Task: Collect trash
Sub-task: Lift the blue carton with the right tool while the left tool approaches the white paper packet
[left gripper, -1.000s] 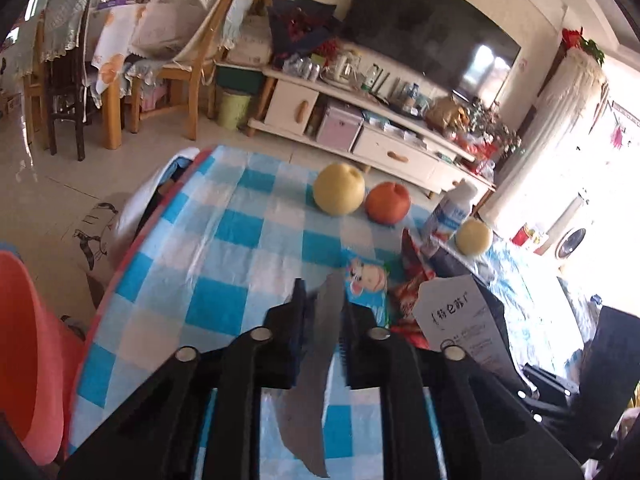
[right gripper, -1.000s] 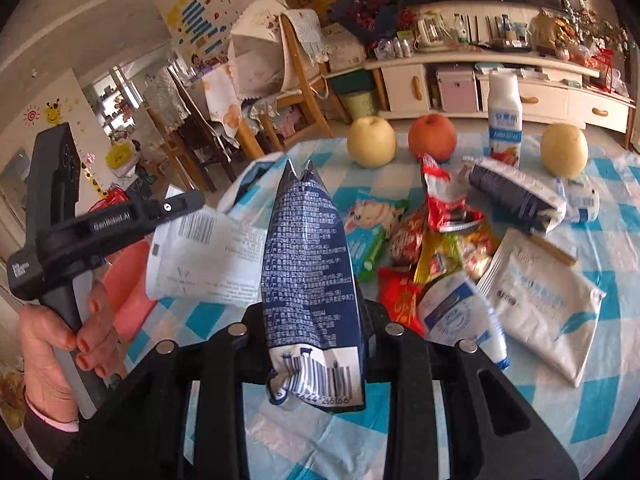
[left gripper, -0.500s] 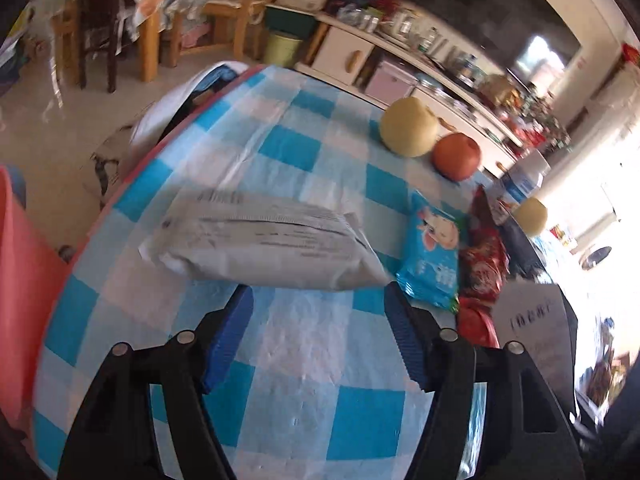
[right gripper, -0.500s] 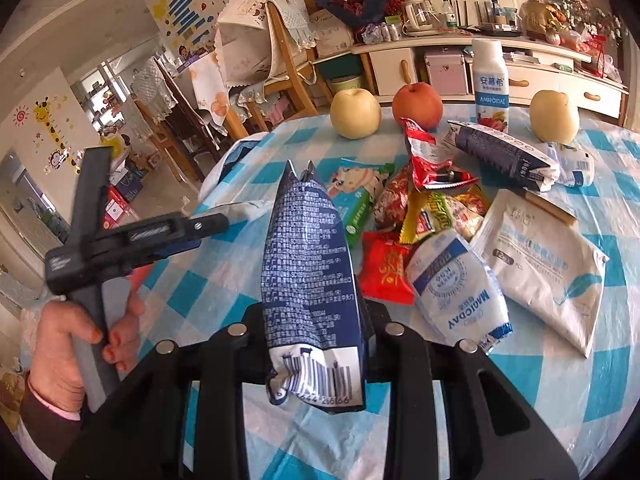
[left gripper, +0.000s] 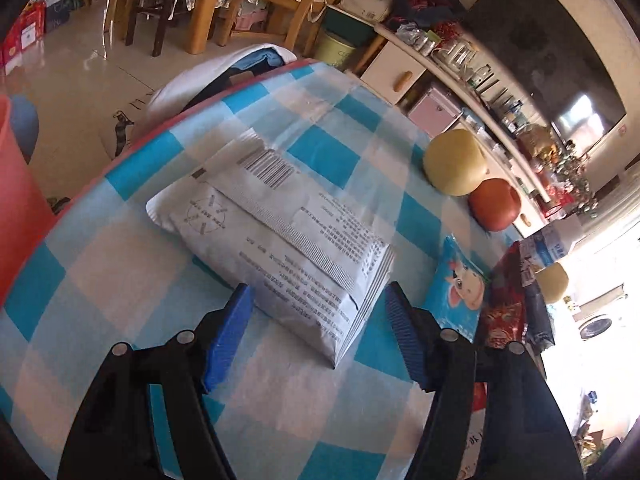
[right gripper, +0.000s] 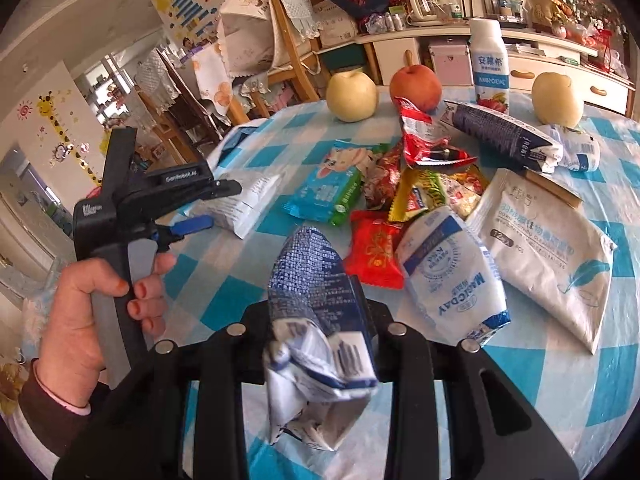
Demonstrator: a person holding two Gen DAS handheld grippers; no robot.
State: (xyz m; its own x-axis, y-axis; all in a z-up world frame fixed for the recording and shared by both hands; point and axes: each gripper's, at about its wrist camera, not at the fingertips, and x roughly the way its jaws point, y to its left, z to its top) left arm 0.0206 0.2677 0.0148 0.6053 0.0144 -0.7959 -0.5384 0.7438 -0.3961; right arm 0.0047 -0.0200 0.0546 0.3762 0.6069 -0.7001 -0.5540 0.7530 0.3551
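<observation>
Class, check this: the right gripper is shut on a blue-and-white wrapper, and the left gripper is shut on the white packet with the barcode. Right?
Not quite. The left gripper is open; the white packet lies on the tablecloth between its fingers, as the left wrist view shows. The right gripper is indeed shut on the blue-and-white wrapper.

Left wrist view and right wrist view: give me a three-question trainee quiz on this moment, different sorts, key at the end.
1. True or false: the left gripper is shut on the white packet.
2. What does the right gripper hold? A) a bottle B) a blue bag C) an apple
3. Fill in: the white packet lies on the checked ____.

Key: 1 false, its jaws stand open on either side of the packet's near end. 2 B. 3 tablecloth.
</observation>
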